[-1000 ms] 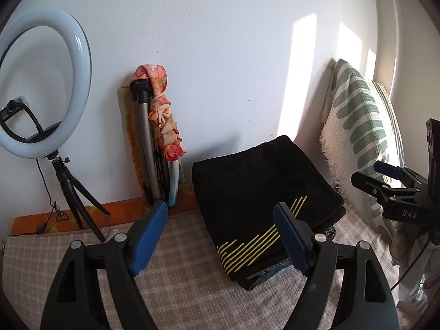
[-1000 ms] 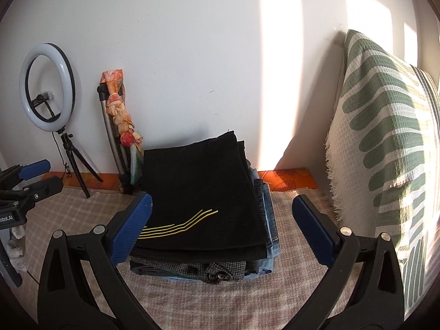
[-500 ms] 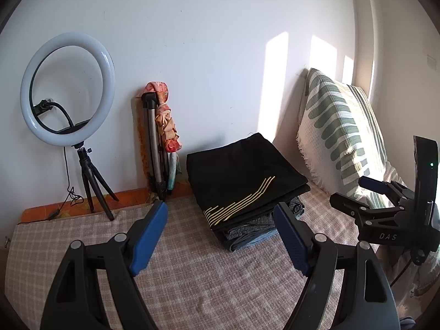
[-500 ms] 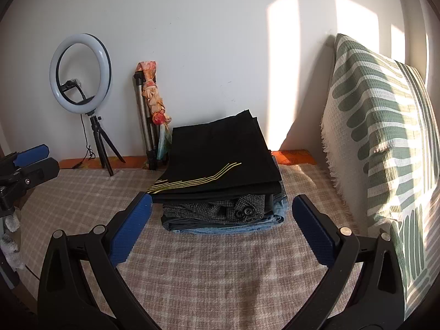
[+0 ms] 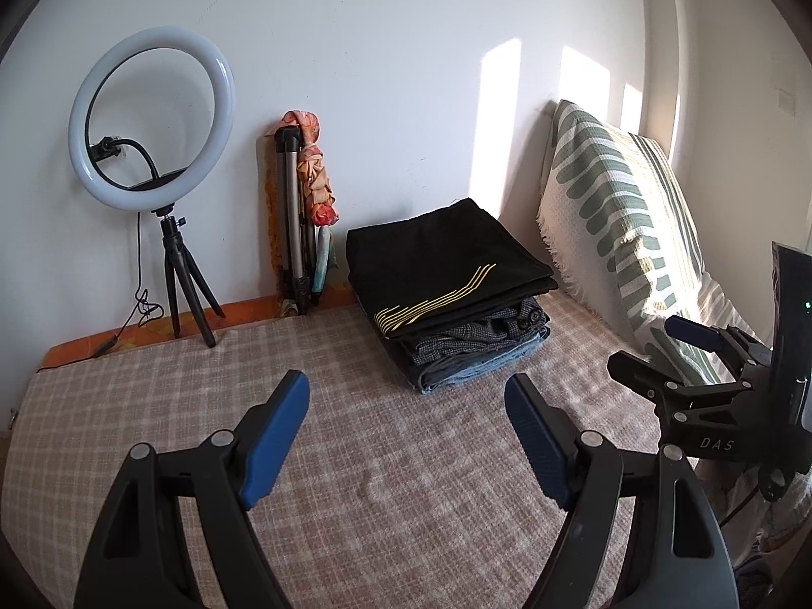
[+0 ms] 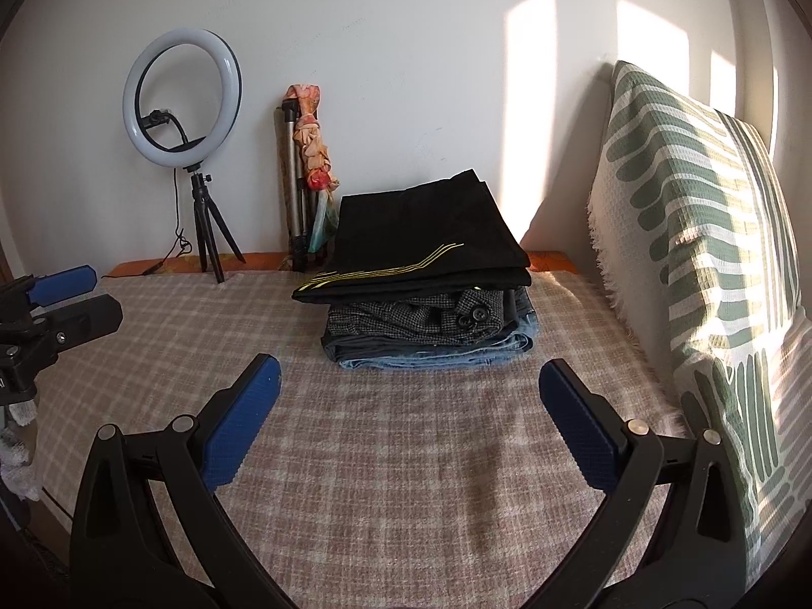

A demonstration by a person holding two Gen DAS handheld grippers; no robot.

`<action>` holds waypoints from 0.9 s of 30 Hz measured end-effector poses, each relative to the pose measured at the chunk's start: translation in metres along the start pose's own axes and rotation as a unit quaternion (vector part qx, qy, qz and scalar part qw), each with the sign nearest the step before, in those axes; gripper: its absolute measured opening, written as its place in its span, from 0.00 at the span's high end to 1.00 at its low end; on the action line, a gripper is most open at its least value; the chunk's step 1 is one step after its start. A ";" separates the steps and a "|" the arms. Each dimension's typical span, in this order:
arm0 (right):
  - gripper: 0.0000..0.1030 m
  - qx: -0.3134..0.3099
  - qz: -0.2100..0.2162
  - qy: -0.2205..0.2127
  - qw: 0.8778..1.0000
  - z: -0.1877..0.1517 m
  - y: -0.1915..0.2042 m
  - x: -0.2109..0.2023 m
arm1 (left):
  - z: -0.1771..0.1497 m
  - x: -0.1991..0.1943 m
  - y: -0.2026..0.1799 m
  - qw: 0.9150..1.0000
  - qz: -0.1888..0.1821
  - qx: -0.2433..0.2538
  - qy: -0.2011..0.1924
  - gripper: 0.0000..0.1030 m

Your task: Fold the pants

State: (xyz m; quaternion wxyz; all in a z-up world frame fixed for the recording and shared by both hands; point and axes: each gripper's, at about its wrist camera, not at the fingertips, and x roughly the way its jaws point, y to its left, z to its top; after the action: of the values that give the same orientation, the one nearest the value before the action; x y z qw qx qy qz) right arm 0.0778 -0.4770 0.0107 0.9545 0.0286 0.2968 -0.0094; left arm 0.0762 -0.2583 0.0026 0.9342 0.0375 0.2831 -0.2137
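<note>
Black pants (image 6: 421,233) sat folded atop the stack (image 6: 431,335) by the wall; my left gripper (image 5: 406,446) and right gripper (image 6: 408,426) were both wide open, empty. Figured that fold was finished, so next I'd need another pair.

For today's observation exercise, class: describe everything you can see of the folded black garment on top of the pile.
The black garment is folded into a flat rectangle of smooth, dark fabric with thin yellow curved stripes near its front edge. It lies on top of the pile, resting on a checked grey garment with dark buttons, which lies above folded denim. Its front corner overhangs the pile. Neither claw touches it.
</note>
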 end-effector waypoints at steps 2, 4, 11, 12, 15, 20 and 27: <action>0.00 0.003 0.001 0.000 1.000 -0.005 0.003 0.000 | -0.007 -0.001 0.002 1.000 0.000 -0.002 0.002 0.24; 0.00 0.002 -0.004 -0.002 1.000 -0.009 0.006 0.002 | -0.012 -0.001 0.003 1.000 0.001 -0.003 0.004 0.24; 0.00 0.003 -0.007 -0.005 1.000 -0.013 0.007 0.005 | -0.019 -0.008 0.006 1.000 0.002 -0.007 -0.005 0.24; 0.00 0.003 -0.007 -0.005 1.000 -0.013 0.007 0.005 | -0.020 -0.009 0.006 1.000 0.004 -0.007 -0.007 0.24; 0.00 0.004 -0.009 -0.003 1.000 -0.016 0.006 0.007 | -0.022 -0.009 0.006 1.000 0.003 -0.004 -0.006 0.24; 0.00 0.001 -0.015 -0.004 1.000 -0.020 0.004 0.008 | -0.028 -0.005 0.005 1.000 0.005 -0.001 0.000 0.24; 0.00 -0.009 -0.017 0.000 1.000 -0.026 0.007 0.009 | -0.031 -0.005 0.005 1.000 0.011 0.001 -0.002 0.24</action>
State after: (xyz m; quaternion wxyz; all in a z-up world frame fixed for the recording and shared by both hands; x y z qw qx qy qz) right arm 0.0708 -0.4683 -0.0150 0.9543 0.0150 0.2976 -0.0230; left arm 0.0586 -0.2455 -0.0209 0.9369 0.0411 0.2810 -0.2039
